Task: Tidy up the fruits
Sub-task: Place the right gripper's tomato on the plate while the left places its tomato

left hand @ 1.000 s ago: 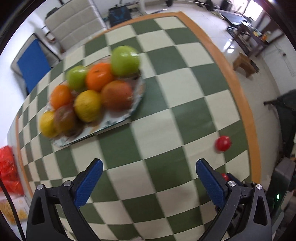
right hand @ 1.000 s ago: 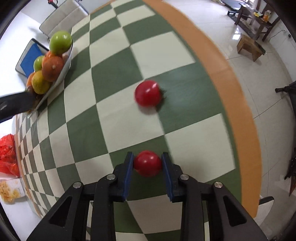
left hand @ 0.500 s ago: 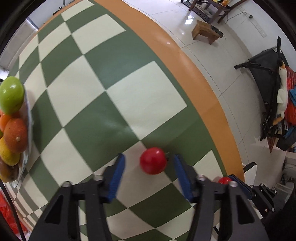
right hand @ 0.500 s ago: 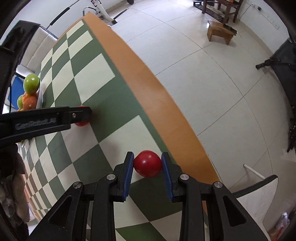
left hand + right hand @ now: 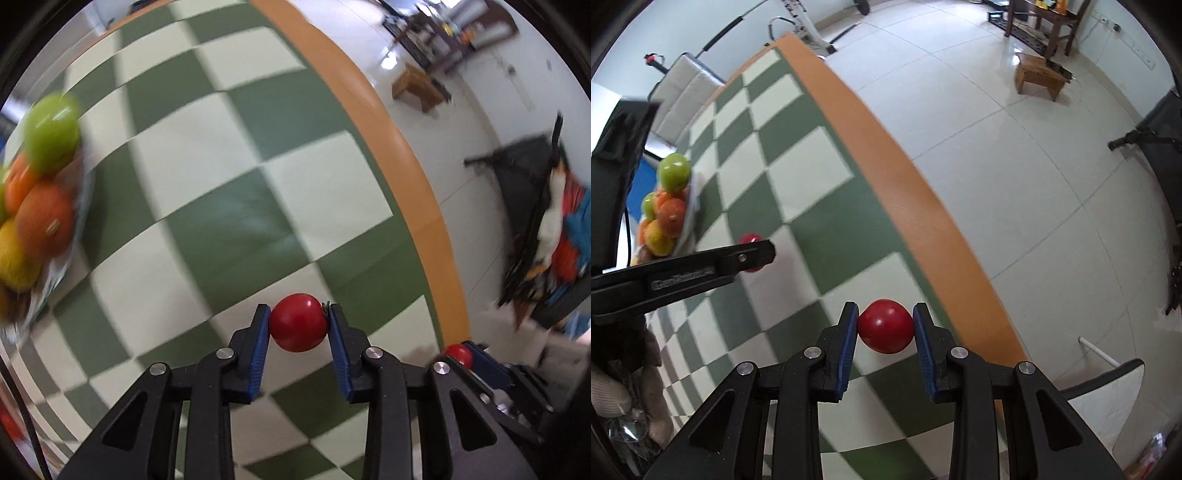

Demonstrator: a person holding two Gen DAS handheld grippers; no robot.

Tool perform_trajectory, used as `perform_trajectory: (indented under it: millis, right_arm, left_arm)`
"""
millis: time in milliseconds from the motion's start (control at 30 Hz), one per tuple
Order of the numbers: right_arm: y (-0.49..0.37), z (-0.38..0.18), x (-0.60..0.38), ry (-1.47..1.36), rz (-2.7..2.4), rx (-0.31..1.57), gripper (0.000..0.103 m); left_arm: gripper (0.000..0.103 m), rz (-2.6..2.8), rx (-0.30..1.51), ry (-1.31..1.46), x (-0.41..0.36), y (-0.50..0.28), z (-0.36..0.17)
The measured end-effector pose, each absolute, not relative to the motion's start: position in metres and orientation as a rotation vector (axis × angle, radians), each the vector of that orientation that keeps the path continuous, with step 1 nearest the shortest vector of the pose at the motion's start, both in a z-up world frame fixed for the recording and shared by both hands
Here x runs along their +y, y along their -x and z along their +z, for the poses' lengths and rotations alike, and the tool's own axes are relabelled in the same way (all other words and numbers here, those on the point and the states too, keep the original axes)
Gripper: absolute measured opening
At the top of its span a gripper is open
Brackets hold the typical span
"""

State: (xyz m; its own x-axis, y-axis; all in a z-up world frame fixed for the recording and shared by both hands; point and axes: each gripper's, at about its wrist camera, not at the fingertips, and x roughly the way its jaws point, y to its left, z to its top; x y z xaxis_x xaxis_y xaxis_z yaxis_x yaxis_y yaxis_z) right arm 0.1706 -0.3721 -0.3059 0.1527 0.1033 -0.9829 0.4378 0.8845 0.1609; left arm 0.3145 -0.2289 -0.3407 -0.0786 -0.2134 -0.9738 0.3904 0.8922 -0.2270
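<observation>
Two red tomatoes are being gripped near the table's orange edge (image 5: 923,206). Left hand-held gripper (image 5: 298,328) is clamping one tomato (image 5: 298,322); right hand-held gripper (image 5: 885,328) is clamping the other tomato (image 5: 885,325), both well apart from the fruit plate (image 5: 689,216)

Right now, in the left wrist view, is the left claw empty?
No, the left claw is shut on a red tomato, with both blue pads pressed against its sides.

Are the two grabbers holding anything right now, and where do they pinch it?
Yes. The left gripper pinches a red tomato by its sides, stem end against one pad. The right gripper pinches another red tomato by its sides.
</observation>
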Motion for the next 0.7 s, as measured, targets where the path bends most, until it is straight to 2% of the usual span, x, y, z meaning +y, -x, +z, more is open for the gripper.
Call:
perform_trajectory:
  millis: [333, 500, 700]
  right_arm:
    - [-0.248, -0.277, -0.253, -0.448, 0.085, 1.373, 0.033]
    - [-0.308, -0.287, -0.18, -0.413, 0.215, 1.364, 0.033]
    - [-0.357, -0.314, -0.128, -0.295, 0.237, 1.387, 0.033]
  left_arm:
    - [0.029, -0.242, 1.498, 0.306, -0.033, -0.328, -0.275]
    - [0.029, -0.087, 1.474, 0.497, 0.045, -0.349, -0.282]
    - [0.029, -0.005, 1.495, 0.648, 0.094, -0.376, -0.317]
